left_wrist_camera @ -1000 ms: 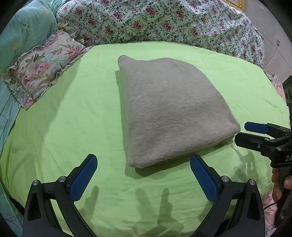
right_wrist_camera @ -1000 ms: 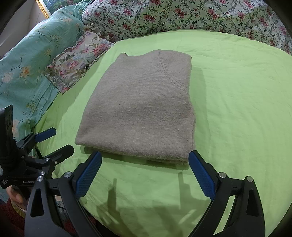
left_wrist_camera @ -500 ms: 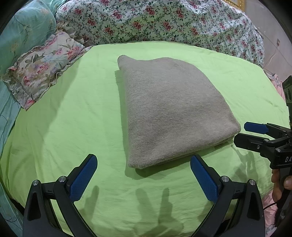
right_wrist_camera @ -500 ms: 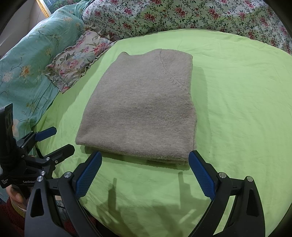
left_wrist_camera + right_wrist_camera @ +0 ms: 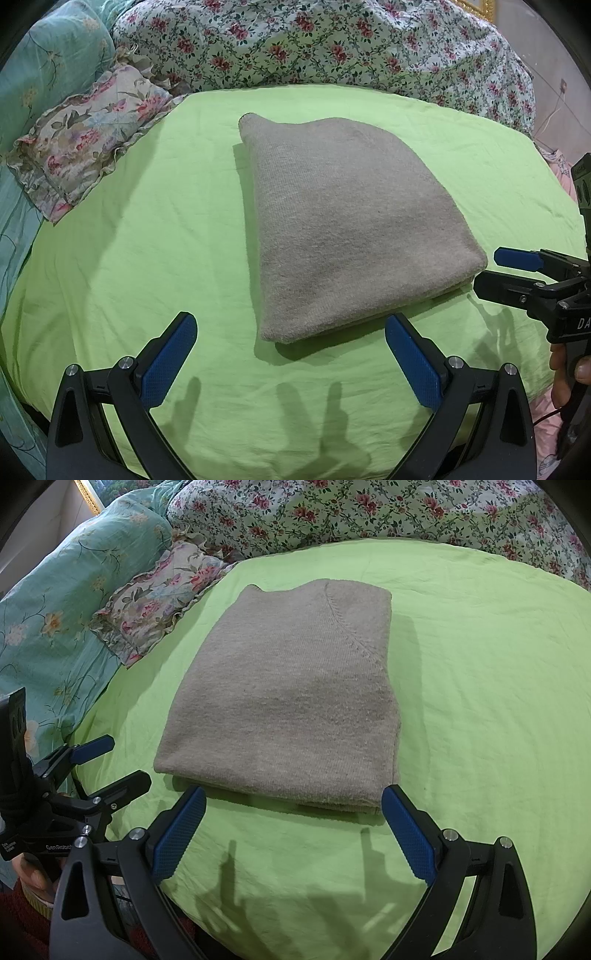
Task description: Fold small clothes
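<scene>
My left gripper [image 5: 290, 354] and right gripper [image 5: 293, 830] both gape wide, holding nothing. The folded grey sweater [image 5: 347, 229] lies flat mid-frame on the green sheet [image 5: 140, 229], its long axis running from the lower centre toward the top.

No visible change since earlier.

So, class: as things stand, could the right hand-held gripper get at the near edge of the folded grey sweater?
Probably yes. The right hand-held gripper is open and empty, just short of the folded grey sweater. Only bare green sheet lies between them, and the left hand-held gripper sits off to the side.
</scene>
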Action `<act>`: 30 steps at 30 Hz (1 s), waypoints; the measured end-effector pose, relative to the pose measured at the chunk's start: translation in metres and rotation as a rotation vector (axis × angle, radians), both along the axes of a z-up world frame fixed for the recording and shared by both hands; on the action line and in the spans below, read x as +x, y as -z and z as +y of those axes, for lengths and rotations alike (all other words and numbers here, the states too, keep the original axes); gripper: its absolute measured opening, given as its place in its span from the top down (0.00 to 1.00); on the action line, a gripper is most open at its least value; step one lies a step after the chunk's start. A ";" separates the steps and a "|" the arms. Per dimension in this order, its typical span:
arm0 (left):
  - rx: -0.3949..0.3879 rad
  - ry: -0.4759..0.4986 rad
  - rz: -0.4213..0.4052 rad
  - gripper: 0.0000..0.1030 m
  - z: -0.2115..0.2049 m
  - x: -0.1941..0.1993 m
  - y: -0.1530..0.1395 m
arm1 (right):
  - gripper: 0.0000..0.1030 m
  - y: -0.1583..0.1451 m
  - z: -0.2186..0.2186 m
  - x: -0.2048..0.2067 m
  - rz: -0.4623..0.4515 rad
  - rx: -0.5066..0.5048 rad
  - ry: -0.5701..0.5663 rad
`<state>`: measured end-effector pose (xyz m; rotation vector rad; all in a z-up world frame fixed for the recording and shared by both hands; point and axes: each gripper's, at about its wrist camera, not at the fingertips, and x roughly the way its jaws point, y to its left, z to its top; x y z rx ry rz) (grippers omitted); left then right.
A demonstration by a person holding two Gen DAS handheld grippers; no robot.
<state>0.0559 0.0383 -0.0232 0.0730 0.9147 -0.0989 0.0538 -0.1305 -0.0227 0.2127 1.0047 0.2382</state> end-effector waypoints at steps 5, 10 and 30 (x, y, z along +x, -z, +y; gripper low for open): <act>0.002 0.000 -0.001 0.01 0.000 0.000 0.000 | 0.07 0.000 0.001 0.001 0.000 0.000 -0.002; 0.002 0.000 -0.001 0.01 0.000 0.000 0.000 | 0.07 0.000 0.001 0.001 0.000 0.001 -0.002; -0.007 -0.008 -0.003 0.01 -0.003 -0.001 -0.002 | 0.07 -0.007 0.001 0.000 -0.005 0.006 -0.011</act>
